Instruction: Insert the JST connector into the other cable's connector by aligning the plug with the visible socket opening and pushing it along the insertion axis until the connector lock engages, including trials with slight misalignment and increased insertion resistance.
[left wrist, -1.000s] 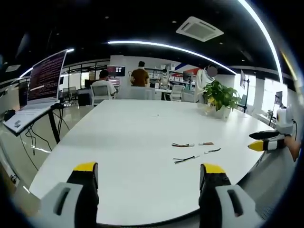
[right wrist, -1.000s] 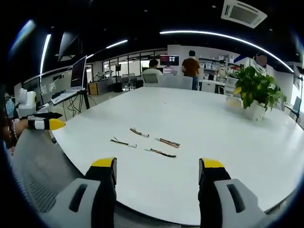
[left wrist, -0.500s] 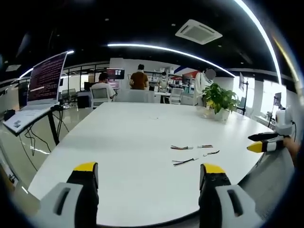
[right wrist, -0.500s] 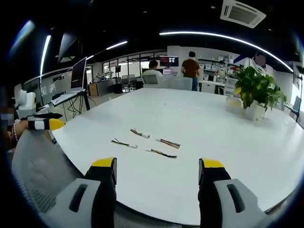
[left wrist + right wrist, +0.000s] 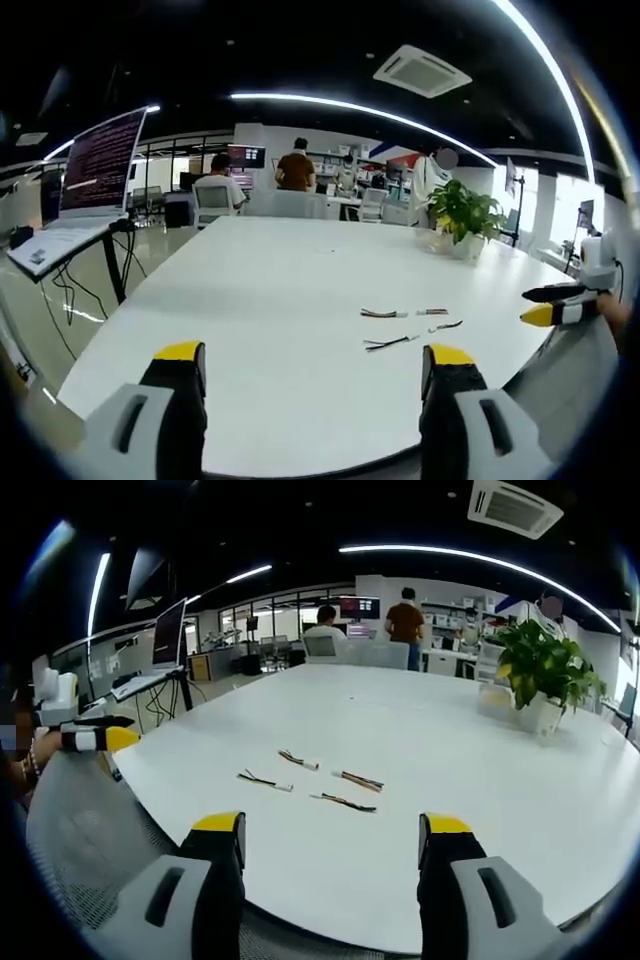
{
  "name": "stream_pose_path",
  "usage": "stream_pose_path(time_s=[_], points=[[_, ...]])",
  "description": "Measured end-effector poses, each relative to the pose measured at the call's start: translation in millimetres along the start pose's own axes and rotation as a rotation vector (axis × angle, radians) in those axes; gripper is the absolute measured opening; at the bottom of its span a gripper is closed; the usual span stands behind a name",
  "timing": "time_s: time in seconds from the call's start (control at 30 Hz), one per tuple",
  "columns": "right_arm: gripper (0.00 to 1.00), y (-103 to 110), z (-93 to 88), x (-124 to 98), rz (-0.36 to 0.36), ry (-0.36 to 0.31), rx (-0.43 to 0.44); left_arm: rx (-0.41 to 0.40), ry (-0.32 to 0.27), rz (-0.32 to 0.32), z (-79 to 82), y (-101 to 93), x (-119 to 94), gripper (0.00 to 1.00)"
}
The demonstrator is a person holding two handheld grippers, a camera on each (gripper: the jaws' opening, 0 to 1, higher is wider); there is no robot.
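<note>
Four short cable pieces [image 5: 315,780] lie loose on the white desk [image 5: 480,770], near its edge: thin multicoloured wires with small pale connectors. Left gripper [image 5: 315,370] and right gripper [image 5: 330,840] both hover level off the desk edge, jaws wide apart, holding nothing. Potted plant [image 5: 540,675] stands farther back.
</note>
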State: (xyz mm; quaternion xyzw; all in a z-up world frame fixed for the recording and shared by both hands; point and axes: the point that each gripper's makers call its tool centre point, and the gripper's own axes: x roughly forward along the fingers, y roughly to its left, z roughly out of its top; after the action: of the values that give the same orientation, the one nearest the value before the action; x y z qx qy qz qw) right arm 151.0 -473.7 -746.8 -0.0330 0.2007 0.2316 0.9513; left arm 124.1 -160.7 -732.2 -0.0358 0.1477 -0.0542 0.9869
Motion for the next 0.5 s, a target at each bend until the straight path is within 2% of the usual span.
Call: stream_pose_path(time_s=[0.2, 0.27, 0.5], points=[[0.70, -2.3, 4.0, -1.3, -0.007, -0.027, 0.007, -0.007, 0.008, -0.007, -0.5, -2.3, 0.0, 0.90], [0.68, -6.7, 7.0, -2.2, -0.029, -0.048, 0.018, -0.006, 0.015, -0.012, -1.4, -4.0, 0.4, 0.90], [0.65, -6.9, 5.6, -2.6, -0.028, -0.043, 0.029, -0.005, 0.017, -0.018, -1.3, -5.1, 0.5, 0.89]])
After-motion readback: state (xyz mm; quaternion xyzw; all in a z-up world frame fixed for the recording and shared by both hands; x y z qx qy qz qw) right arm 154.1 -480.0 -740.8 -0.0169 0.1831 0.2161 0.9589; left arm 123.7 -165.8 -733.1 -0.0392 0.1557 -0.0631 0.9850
